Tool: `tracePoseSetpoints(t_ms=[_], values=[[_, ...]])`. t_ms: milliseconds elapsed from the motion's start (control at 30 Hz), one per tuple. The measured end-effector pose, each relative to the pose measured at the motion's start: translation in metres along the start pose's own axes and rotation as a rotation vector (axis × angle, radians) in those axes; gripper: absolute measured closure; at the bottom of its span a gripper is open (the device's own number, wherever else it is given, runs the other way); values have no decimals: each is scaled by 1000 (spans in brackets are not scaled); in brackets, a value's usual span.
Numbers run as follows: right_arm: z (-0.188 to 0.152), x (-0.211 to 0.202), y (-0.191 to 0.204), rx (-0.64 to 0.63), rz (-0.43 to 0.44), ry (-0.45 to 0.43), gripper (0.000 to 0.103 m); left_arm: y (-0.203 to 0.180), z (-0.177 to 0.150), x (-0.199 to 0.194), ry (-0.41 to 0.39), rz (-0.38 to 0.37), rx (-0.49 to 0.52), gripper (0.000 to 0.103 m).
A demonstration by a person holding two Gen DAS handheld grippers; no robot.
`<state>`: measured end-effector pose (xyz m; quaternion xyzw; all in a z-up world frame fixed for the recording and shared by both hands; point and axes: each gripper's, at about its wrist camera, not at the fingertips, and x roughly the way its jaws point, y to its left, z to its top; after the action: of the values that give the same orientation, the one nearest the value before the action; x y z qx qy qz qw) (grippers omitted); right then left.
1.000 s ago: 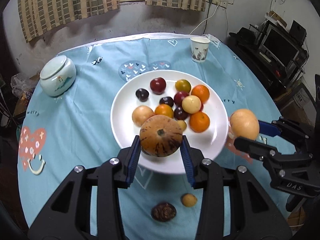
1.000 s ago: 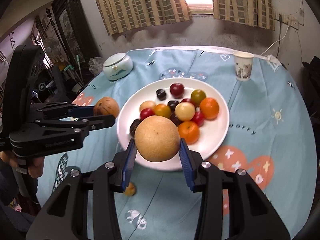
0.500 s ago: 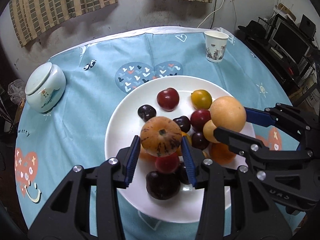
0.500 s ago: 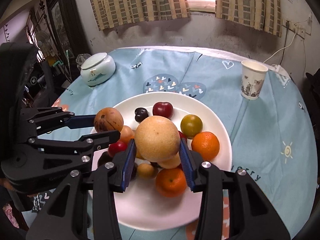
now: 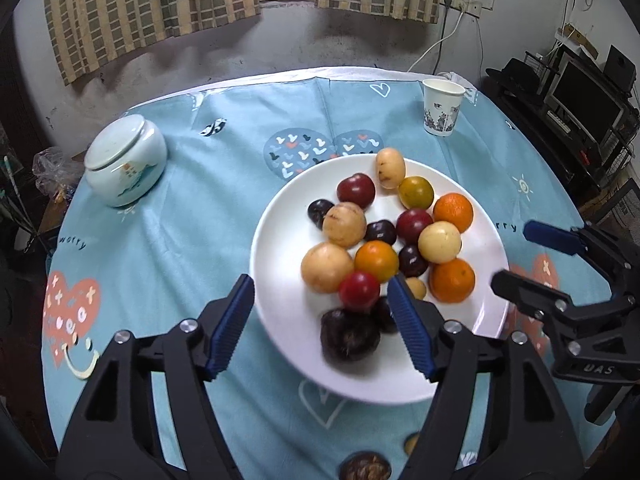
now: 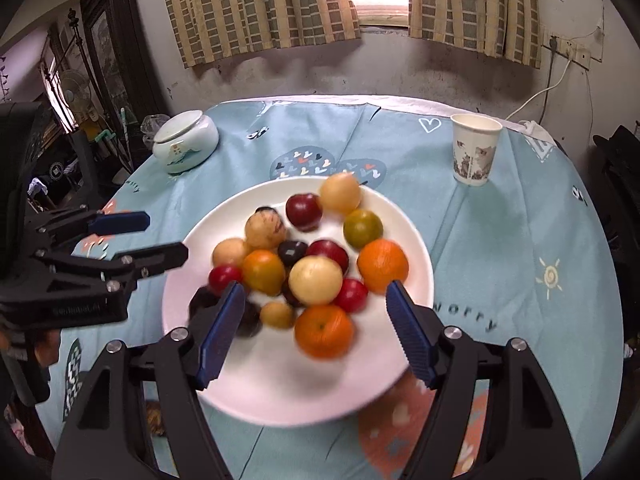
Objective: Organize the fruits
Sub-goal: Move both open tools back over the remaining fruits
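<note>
Both pairs of jaws had just been opening and stood wide with nothing between them, the left gripper (image 5: 320,320) and the right gripper (image 6: 314,332) poised over the near rim of the round white plate (image 5: 280,240), where nearly all the fruit lay heaped. What remained to collect lay behind and below the left jaws, on the blue patterned bench (image 5: 180,208): a dark wrinkled round fruit (image 5: 365,468) and a small yellow one (image 5: 412,443). The left gripper looked nearer. A pale lidded jar (image 5: 126,160) and a paper cup (image 5: 442,108) stood well clear.
</note>
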<state>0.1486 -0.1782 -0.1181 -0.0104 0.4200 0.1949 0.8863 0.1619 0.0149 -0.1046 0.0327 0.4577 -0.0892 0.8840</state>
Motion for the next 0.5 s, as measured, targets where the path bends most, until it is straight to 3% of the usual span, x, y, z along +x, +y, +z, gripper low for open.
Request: tracePoseSetpoints(t_ms=[300,500], values=[[-91,-42,37,53,63,92,29,-8,-48,-64,-7,49,-15,32],[-126,-61,71,-6,70,124,29,-21,-63,-105,-50,70,25,31]])
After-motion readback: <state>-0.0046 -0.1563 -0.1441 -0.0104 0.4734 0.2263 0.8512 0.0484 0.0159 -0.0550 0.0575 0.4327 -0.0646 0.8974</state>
